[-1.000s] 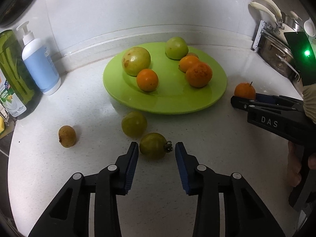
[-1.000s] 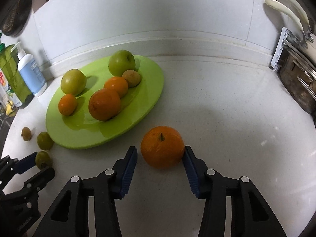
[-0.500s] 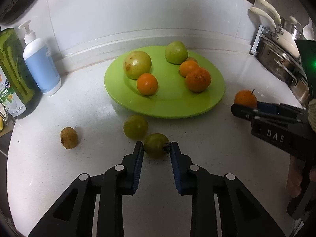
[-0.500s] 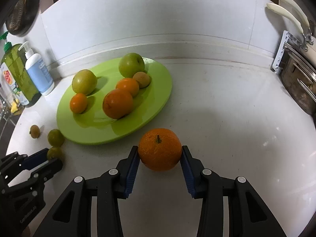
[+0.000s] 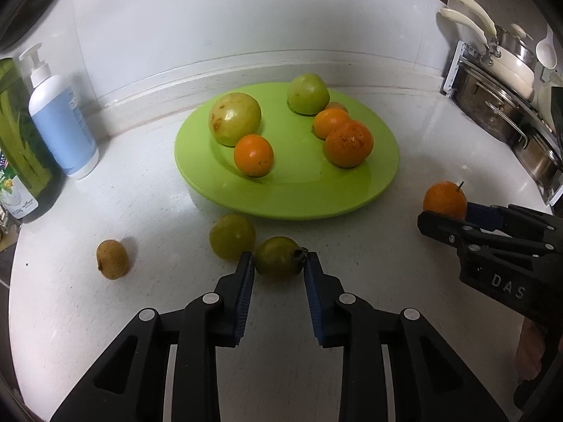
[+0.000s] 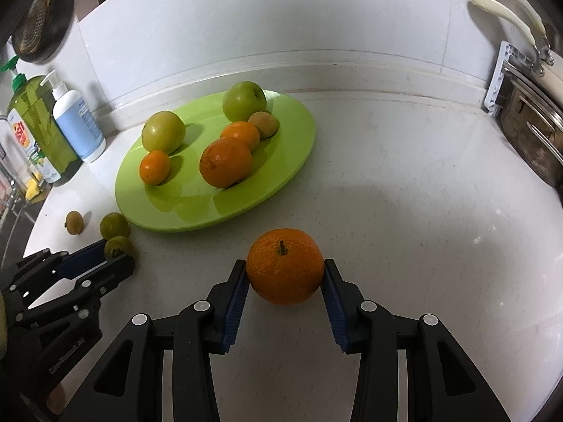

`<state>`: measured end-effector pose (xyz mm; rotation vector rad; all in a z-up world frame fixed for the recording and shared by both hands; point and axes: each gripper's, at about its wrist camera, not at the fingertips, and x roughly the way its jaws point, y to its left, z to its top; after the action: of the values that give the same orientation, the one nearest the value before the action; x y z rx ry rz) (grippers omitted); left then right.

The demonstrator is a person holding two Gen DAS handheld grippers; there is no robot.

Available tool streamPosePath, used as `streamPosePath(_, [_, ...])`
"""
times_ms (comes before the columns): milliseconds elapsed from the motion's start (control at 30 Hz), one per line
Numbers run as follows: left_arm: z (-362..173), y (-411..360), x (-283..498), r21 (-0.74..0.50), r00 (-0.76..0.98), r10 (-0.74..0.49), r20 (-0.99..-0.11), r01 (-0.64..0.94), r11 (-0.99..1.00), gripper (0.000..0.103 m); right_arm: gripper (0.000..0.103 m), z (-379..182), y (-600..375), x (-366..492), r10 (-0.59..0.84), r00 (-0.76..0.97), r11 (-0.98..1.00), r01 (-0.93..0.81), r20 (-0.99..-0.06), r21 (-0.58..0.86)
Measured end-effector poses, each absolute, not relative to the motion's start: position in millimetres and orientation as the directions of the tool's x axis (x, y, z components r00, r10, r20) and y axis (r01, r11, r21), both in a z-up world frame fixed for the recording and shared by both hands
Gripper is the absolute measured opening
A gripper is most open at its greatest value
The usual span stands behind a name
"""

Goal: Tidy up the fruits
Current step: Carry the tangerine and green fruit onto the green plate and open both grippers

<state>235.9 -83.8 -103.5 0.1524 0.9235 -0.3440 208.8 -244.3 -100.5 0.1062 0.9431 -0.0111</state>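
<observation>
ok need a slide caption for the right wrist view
Right tool shut on an orange on the counter, beside the green plate of fruit.

The left gripper (image 5: 279, 263) fingers (image 5: 246, 274) clamp a small green fruit (image 5: 278, 261) beside the green plate (image 5: 383, 183).

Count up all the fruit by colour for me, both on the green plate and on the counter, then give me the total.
Orange: 4, three on the plate, plus the stemmed orange in the right gripper.
Green: 4, two on the plate, one on the counter, plus the small green fruit in the left gripper.
Brown: 2, one on the plate, one on the counter.
Total: 10.
</observation>
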Motion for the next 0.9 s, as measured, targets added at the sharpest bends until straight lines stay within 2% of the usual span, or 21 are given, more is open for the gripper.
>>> streamPosePath(533, [-91, -82, 228, -0.032, 0.559, -0.255, -0.789, 0.378, 0.925, 0.029, 0.043, -93, -237, 199, 0.066, 0.588, 0.991, 0.057, -0.806, 0.123])
streamPosePath(900, [-53, -71, 215, -0.002, 0.637, -0.265, -0.724, 0.382, 0.924, 0.029, 0.043, -58, -222, 187, 0.07, 0.647, 0.992, 0.037, -0.759, 0.123])
